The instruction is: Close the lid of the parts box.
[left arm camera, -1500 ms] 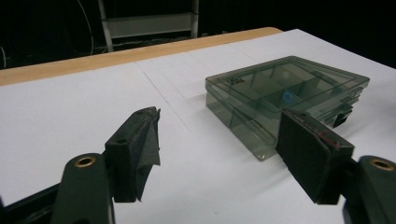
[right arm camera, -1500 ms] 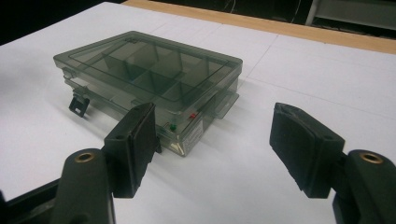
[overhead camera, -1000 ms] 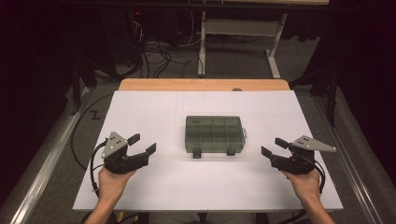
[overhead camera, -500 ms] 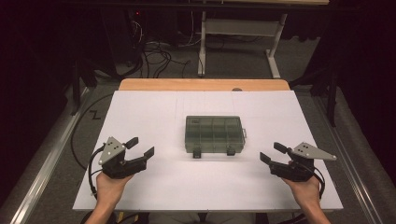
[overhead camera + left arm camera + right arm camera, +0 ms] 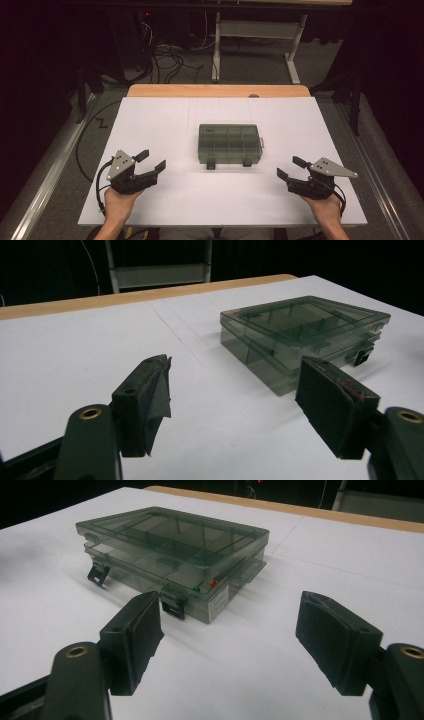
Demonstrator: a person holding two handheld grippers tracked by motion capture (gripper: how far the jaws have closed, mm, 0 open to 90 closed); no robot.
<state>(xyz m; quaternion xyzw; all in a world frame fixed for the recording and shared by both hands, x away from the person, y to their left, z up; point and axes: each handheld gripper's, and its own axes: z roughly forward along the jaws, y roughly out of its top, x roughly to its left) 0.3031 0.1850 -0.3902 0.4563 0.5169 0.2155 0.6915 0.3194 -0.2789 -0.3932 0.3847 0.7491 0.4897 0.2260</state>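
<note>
A smoky see-through compartment box (image 5: 229,142) lies shut at the middle of the white table (image 5: 165,125), its two front latches (image 5: 211,163) hanging loose. My left gripper (image 5: 152,159) is at the front left, open and empty, pointing toward the box (image 5: 300,335) from a distance. At the front right my right gripper (image 5: 290,167) is open, its jaws having just been opening with nothing between them. In the right gripper view the box (image 5: 170,545) lies ahead of the jaws (image 5: 230,630), its latches (image 5: 173,605) toward me. The left jaws (image 5: 235,395) frame bare table.
A wooden strip (image 5: 215,91) borders the table's far edge. Beyond it are floor cables (image 5: 170,55) and a metal desk frame (image 5: 255,30). Bare white surface surrounds the box on every side.
Both grippers have drifted slightly toward the table's near edge. The right jaws stand a little wider. The box has not moved.
</note>
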